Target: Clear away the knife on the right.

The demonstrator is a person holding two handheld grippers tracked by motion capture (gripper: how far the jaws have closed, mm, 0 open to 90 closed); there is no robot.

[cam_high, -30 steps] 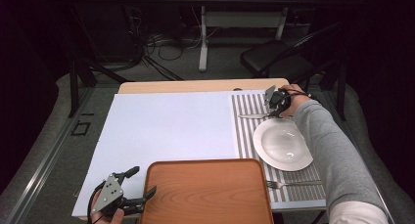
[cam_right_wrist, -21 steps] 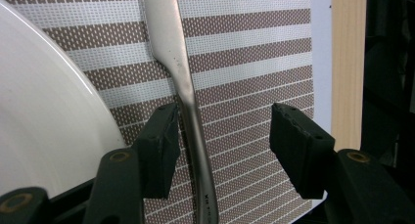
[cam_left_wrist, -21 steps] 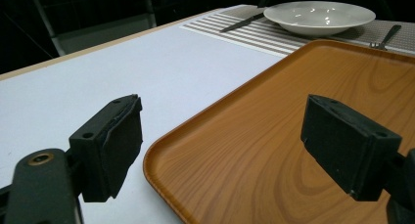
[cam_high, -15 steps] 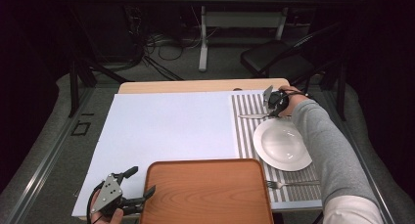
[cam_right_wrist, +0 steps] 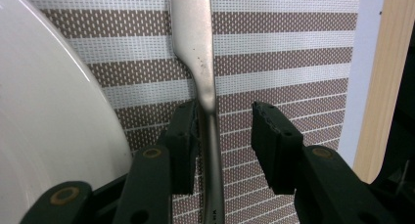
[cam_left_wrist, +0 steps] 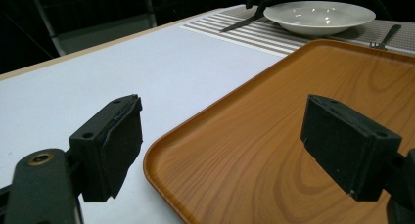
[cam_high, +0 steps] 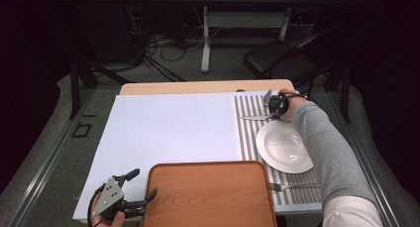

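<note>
Dark room behind the bench (cam_high: 198,86), with cables and a folding chair at the upper part of the high view, details hard to make out. White sheet (cam_high: 168,133) covers most of the bench; striped placemat (cam_high: 247,133) lies along its right side. Right gripper (cam_high: 275,106) sits at the upper right of the high view, over the far end of the placemat, just beyond the white plate (cam_high: 284,146). In the right gripper view its jaws stand partly spread around the handle of a metal knife (cam_right_wrist: 203,82); the left jaw touches the handle, the right jaw is apart from it. Knife lies flat on the placemat just beside the plate rim; its blade end is cut off at the top of that view. Fork (cam_high: 292,187) lies near the plate, at the lower right, partly hidden by the grey sleeve (cam_high: 332,152). Left gripper (cam_high: 138,187) at lower left, jaws spread wide and holding nothing, at the left corner of the wooden tray (cam_high: 208,197). Tray's near edge is cut off by the frame bottom. Open white sheet between tray and placemat.
</note>
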